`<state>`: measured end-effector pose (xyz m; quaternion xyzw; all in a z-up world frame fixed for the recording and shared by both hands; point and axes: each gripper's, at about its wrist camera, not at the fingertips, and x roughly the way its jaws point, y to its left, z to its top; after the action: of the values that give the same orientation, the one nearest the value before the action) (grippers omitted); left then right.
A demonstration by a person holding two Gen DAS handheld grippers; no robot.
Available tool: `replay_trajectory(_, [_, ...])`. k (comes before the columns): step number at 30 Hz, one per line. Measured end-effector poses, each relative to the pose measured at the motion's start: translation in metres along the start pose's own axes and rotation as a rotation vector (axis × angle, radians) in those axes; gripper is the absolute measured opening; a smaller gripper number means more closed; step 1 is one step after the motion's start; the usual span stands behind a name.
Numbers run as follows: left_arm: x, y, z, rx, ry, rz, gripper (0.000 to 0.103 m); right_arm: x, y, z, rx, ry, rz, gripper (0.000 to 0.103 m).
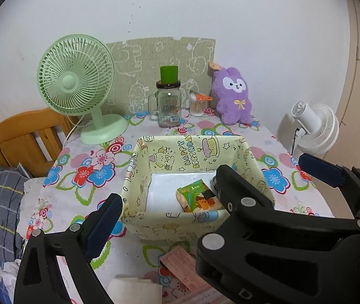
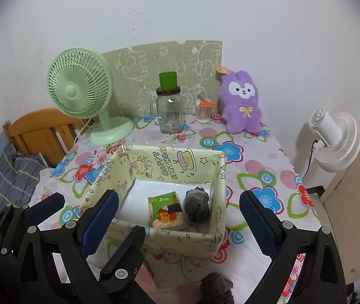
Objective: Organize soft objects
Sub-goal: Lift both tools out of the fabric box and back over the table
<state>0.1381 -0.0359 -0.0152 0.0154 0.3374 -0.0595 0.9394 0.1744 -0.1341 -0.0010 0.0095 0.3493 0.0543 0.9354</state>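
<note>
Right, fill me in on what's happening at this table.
A person holds two grippers over a floral-clothed table, sorting soft things into a yellow fabric bin. The bin already holds a green tissue pack and a grey glove. Both the left gripper and the right gripper are open and hold nothing. Another grey glove lies in front of the bin, and a purple plush bunny sits against the wall.

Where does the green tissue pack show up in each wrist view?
Left wrist: green tissue pack lies inside the yellow fabric box, partly behind a black finger.
Right wrist: low centre, beside a grey glove.
Shared landmark: purple plush.
</note>
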Motion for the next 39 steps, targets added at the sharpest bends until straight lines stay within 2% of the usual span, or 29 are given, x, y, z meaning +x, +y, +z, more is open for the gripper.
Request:
replay_trajectory(21, [-0.075,-0.005,-0.032,0.015,-0.135,0.008,0.101,-0.089,0.011,-0.034,0.018,-0.146,-0.047,0.103])
replay_trajectory(29, [-0.088,-0.006,-0.053,0.012,-0.168,0.014,0.102,-0.107,0.014,-0.054,0.008,-0.192,-0.056,0.103])
replay_trajectory(39, [-0.095,-0.006,-0.083,0.01,-0.18,0.021,0.102,-0.115,0.017,-0.084,0.021,-0.205,-0.047,0.103])
